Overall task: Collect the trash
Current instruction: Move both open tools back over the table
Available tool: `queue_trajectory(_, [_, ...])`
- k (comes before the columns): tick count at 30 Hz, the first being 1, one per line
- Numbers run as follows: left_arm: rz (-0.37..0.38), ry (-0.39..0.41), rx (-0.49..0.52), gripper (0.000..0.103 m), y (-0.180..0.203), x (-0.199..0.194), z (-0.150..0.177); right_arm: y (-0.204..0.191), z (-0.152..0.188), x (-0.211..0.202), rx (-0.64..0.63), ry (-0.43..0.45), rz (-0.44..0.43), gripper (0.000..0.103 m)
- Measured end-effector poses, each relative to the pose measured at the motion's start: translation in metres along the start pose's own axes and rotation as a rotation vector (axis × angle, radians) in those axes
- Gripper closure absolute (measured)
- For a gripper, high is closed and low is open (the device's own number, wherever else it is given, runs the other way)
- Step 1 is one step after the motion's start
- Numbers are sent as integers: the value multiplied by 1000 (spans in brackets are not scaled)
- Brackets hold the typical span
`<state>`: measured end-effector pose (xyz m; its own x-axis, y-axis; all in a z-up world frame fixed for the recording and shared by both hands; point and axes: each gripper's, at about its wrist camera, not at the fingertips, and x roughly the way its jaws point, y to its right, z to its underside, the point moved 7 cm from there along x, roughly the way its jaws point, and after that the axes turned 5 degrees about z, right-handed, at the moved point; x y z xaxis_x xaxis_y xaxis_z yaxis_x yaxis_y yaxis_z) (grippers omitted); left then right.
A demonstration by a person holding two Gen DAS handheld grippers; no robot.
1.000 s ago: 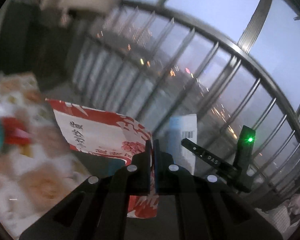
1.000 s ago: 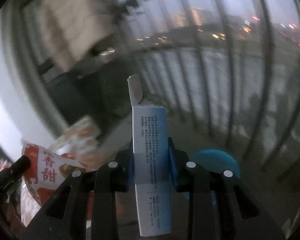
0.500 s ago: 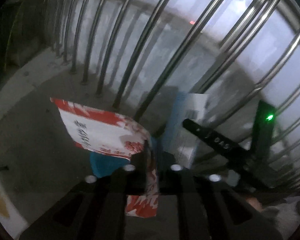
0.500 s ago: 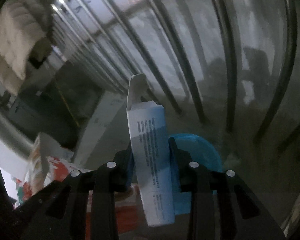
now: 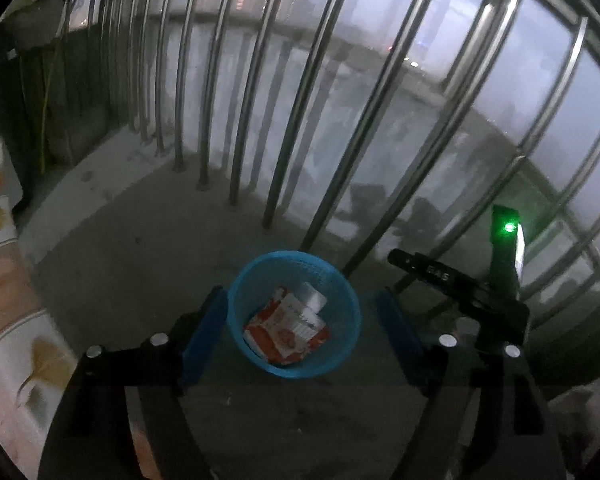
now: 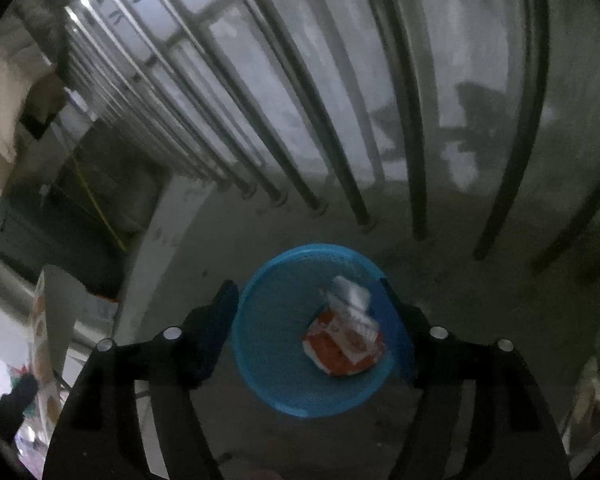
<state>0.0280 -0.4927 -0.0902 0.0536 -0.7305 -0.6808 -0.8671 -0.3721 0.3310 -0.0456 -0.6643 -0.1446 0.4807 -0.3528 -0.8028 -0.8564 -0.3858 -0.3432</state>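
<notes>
A blue mesh waste basket (image 5: 340,344) stands on the concrete floor near the railing. Inside it lie a red-and-white snack wrapper (image 5: 288,330) and a pale blue-white carton (image 5: 312,296). My left gripper (image 5: 302,320) hangs above the basket, its jaws opening wide with nothing between the pads. In the right wrist view the same basket (image 6: 268,344) holds the wrapper (image 6: 340,344) and the carton (image 6: 350,296). My right gripper (image 6: 310,312) is over it, jaws opening, nothing held. The right gripper's body, with a green light (image 5: 510,227), shows in the left wrist view.
Steel railing bars (image 5: 284,128) rise close behind the basket, with a low concrete ledge (image 5: 100,184) at their feet. A patterned tablecloth (image 5: 8,312) fills the left edge. Dark cabinets (image 6: 80,200) stand at the left of the right wrist view.
Both grippers tilted down over the basket and opened. The snack wrapper left the left gripper and the carton left the right one; both now lie in the basket.
</notes>
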Motion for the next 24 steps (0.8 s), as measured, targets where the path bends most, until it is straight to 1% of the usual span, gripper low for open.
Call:
queue_trajectory(2, [-9,18,14,24,2,-21,6,-2,4,-13,-30,22,7,28])
queue_trajectory(4, [-14,37,18,23,2,-46,14,-14,7,-32,-69,51,8,18])
queue_trajectory(5, [-15,44,18,21,2,-55,18,-21,8,-41,-94,66,11,16])
queue_trajectory(6, [-13,50,17,20,2,-66,21,-31,10,-55,-124,86,13,12])
queue_trajectory(7, [-13,54,21,17,3,-78,26,-39,11,-63,-150,101,16,7])
queue_trajectory(8, [-18,55,30,13,2,-88,30,-44,13,-68,-171,114,16,8])
queue_trajectory(9, [-32,53,44,12,1,-98,36,-51,15,-77,-194,130,19,8])
queue_trajectory(11, [-94,37,99,9,-2,-122,49,-70,19,-98,-253,174,30,8])
queue_trajectory(12, [-120,37,118,9,-5,-132,55,-75,21,-101,-268,185,34,8])
queue_trajectory(14, [-158,56,116,6,-14,-152,66,-91,24,-115,-303,216,58,8])
queue_trajectory(16, [-173,84,86,6,-25,-174,73,-109,30,-128,-342,239,57,8])
queue_trajectory(18, [-179,115,43,6,-37,-194,78,-130,35,-133,-408,261,27,8])
queue_trajectory(20, [-198,150,-10,6,-52,-219,84,-153,42,-143,-483,281,23,8])
queue_trajectory(22, [-238,186,-56,6,-70,-242,91,-172,48,-151,-540,305,20,8])
queue_trajectory(24, [-271,213,-99,6,-86,-262,99,-189,53,-160,-581,325,-2,8])
